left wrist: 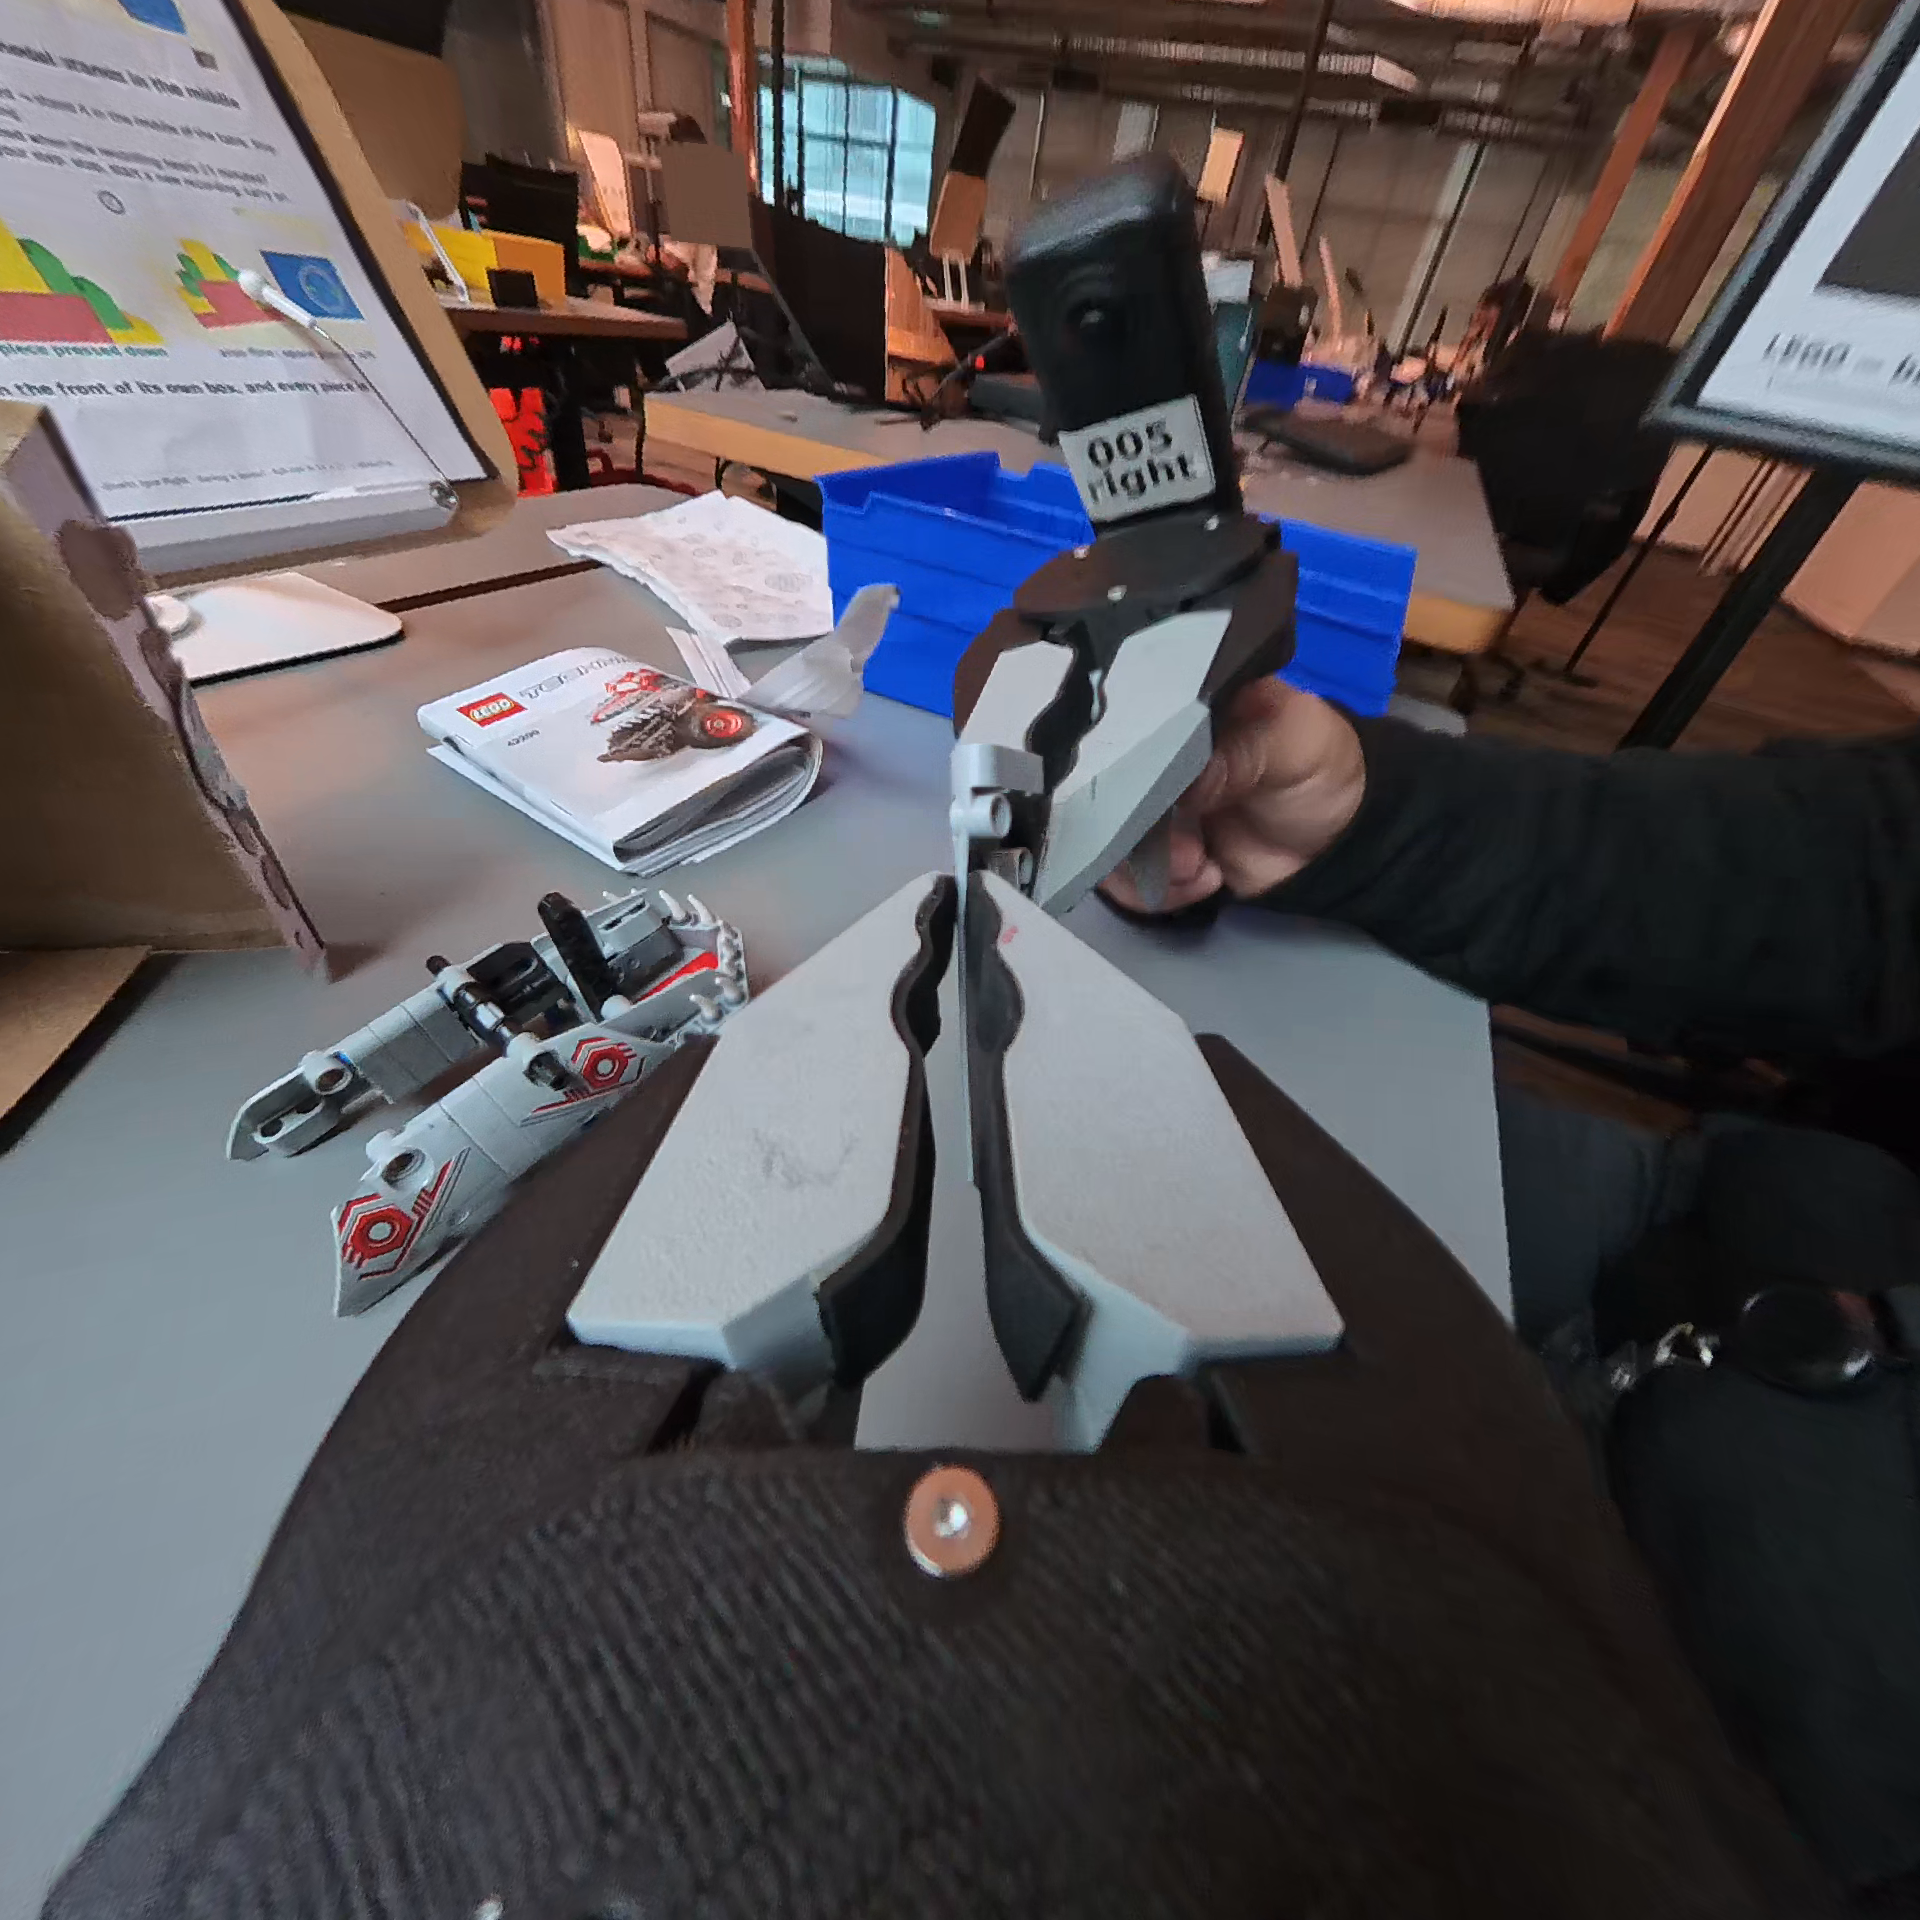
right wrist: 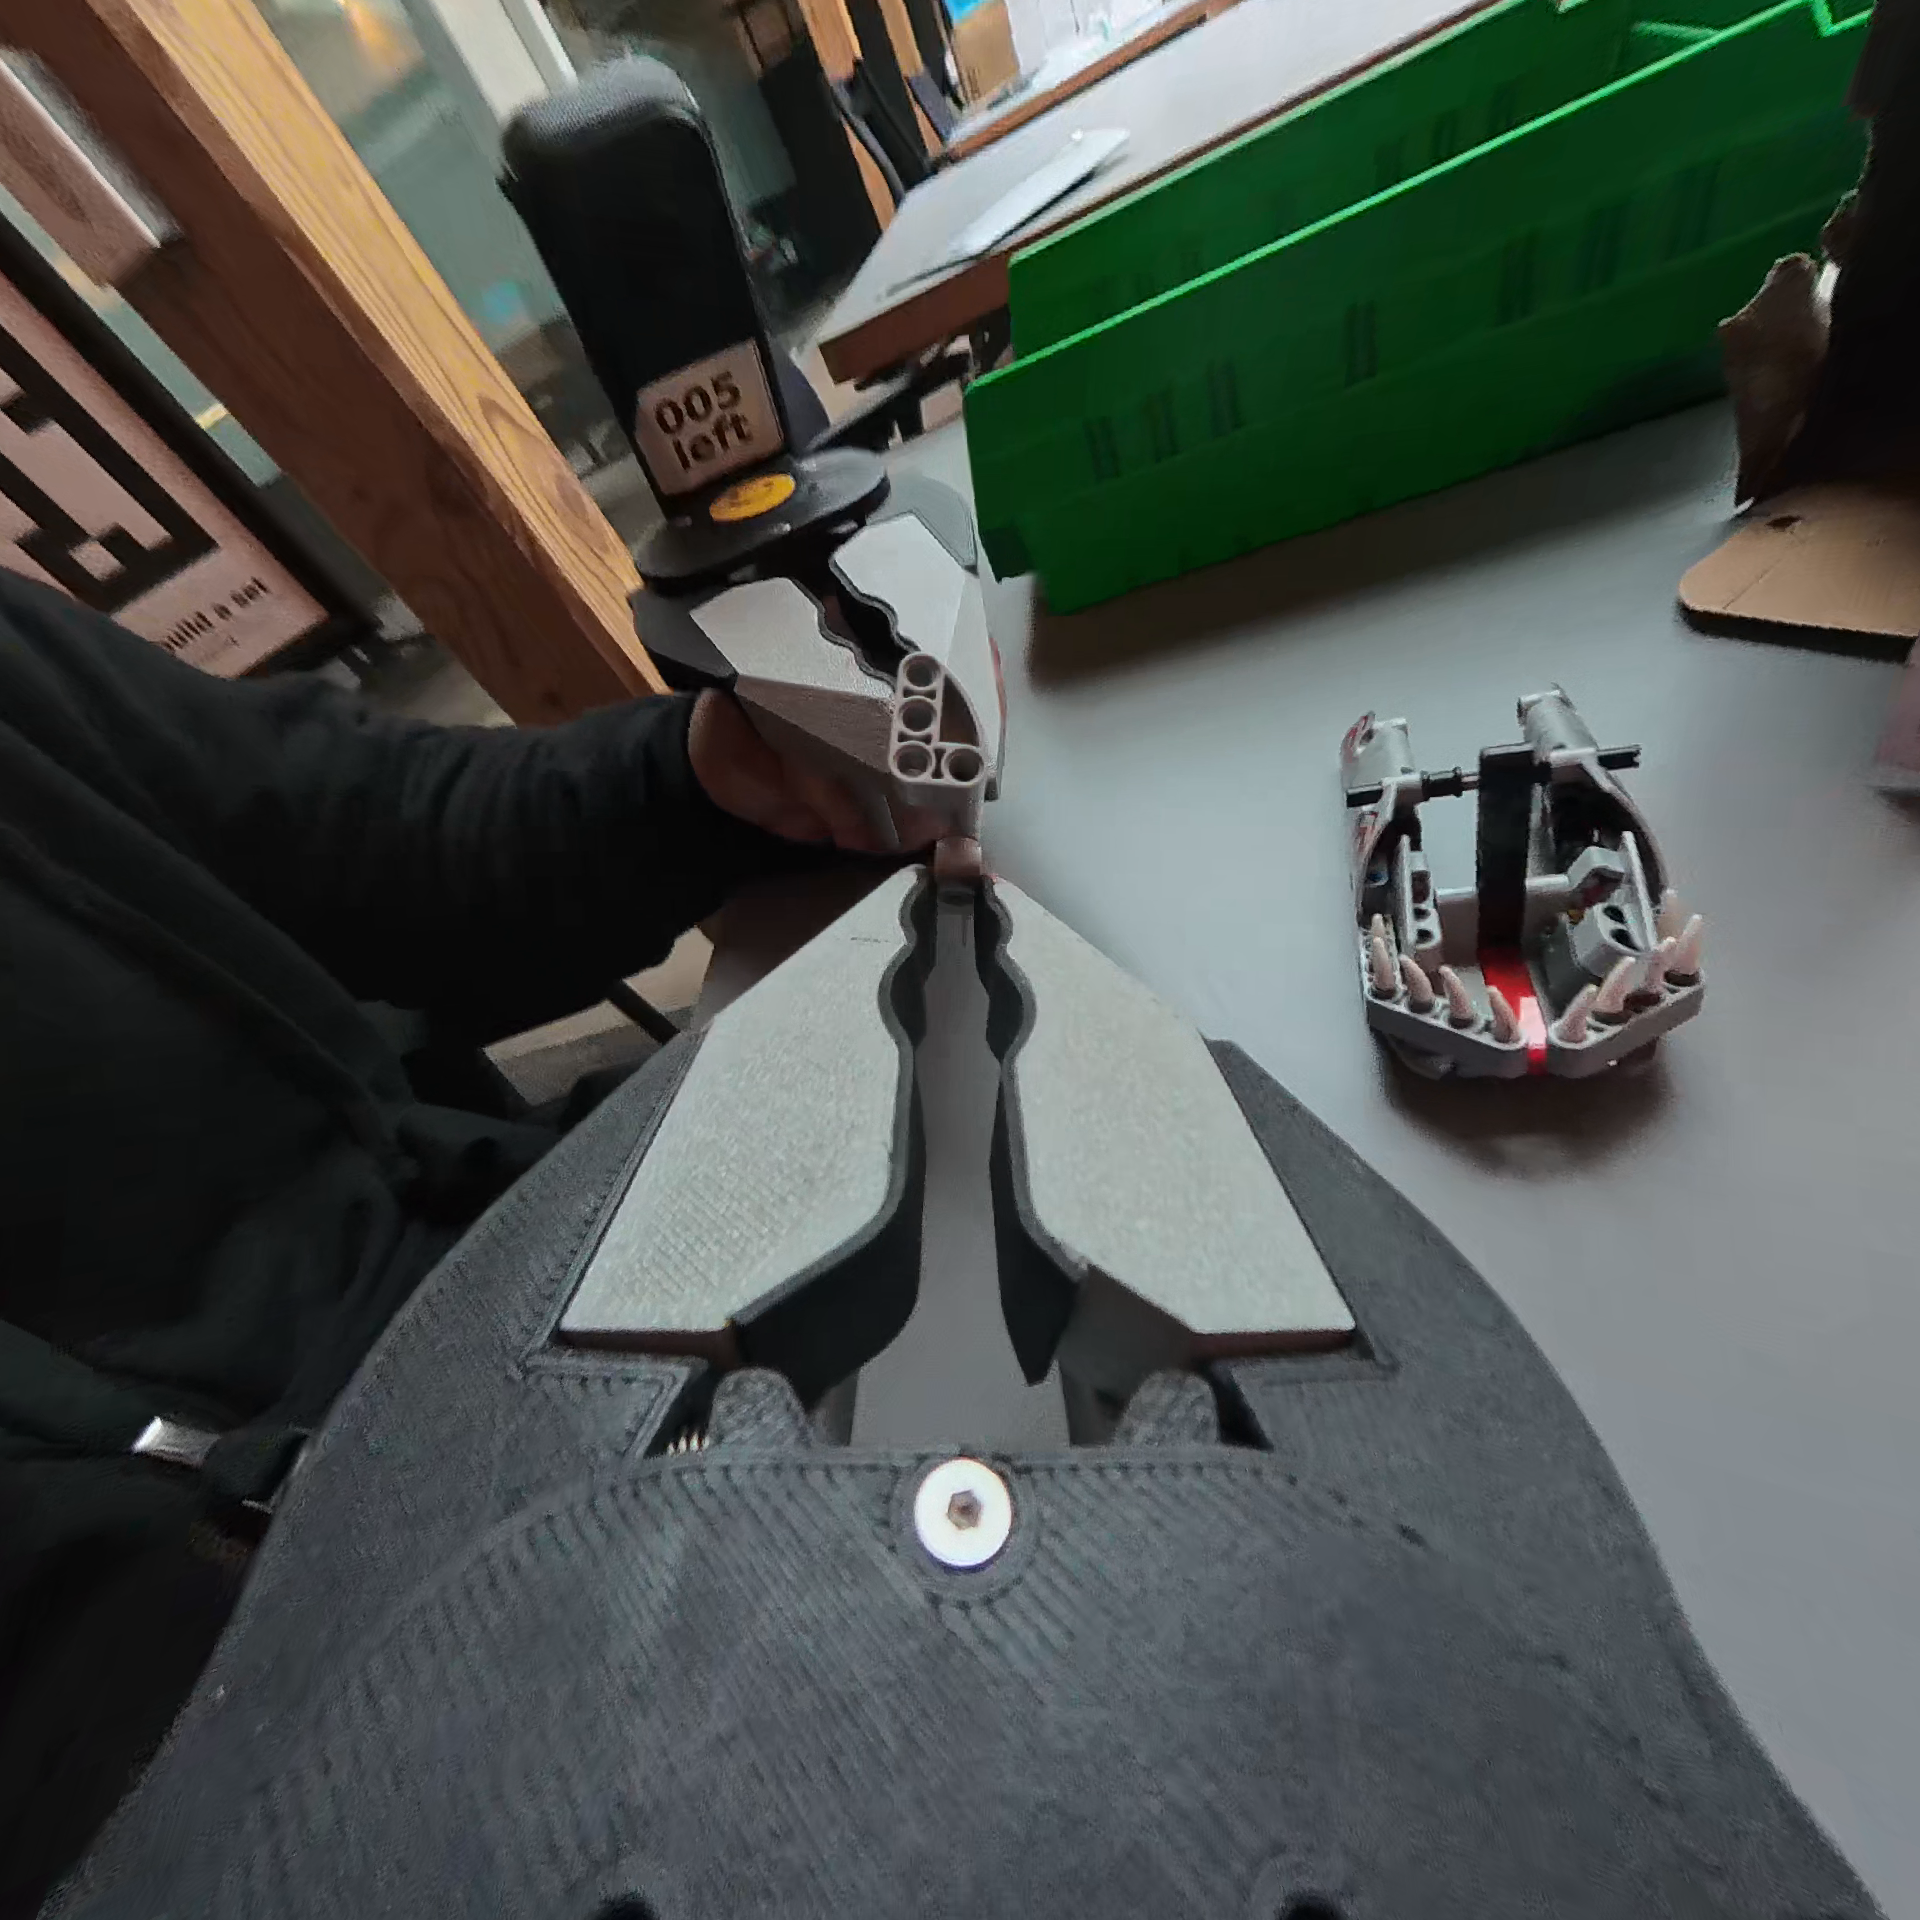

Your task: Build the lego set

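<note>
My left gripper [left wrist: 961, 896] is shut on a flat light-grey curved panel piece [left wrist: 982, 790], seen edge-on here; in the right wrist view the panel [right wrist: 928, 727] shows its row of holes. My right gripper [right wrist: 956, 883] faces the left one tip to tip and is shut on a small dark pin [right wrist: 956, 860], which it holds at the panel's lower edge. Both are held above the grey table [left wrist: 312, 790]. The partly built grey and red model [left wrist: 499, 1070] lies on the table to the left; the right wrist view shows its spiked front [right wrist: 1517, 914].
An instruction booklet [left wrist: 623, 758] and a printed sheet [left wrist: 707, 561] lie behind the model. A blue bin [left wrist: 935, 561] stands at the back. Green bins [right wrist: 1403, 343] stand beyond the model. A cardboard box [left wrist: 104, 779] and a sign stand [left wrist: 208, 260] are at the left. The tips of both grippers are at nearly the same place.
</note>
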Demonstrator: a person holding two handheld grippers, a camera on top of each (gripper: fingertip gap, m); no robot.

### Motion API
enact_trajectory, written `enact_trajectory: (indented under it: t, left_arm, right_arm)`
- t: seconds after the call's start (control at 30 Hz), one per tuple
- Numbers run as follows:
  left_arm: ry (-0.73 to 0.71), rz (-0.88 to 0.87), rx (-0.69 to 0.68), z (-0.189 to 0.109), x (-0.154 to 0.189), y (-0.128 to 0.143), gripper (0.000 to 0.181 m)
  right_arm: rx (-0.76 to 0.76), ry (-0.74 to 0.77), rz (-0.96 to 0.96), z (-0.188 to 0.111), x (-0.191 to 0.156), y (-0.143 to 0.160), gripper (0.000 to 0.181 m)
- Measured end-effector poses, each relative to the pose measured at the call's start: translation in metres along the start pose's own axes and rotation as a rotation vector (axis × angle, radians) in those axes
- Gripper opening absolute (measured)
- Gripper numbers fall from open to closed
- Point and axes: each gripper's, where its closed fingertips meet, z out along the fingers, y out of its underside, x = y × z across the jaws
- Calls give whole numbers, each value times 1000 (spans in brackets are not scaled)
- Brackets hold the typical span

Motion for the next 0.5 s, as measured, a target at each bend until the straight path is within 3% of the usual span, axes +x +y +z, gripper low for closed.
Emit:
enact_trajectory:
  t: [0.17, 0.3, 0.4, 0.5]
  left_arm:
    - [-32, -238, 147, 4, -16, -15, 0]
    - [5, -226, 210, 7, -5, -24, 0]
    - [15, -194, 261, 4, -1, -31, 0]
    - [63, -165, 356, -6, 7, -45, 0]
  right_arm:
    - [118, 112, -62, -7, 9, -20, 12]
    - [156, 73, -15, -8, 6, -21, 23]
    - [196, -1, 19, -11, -1, -27, 17]
    - [259, -54, -65, -18, -19, -39, 0]
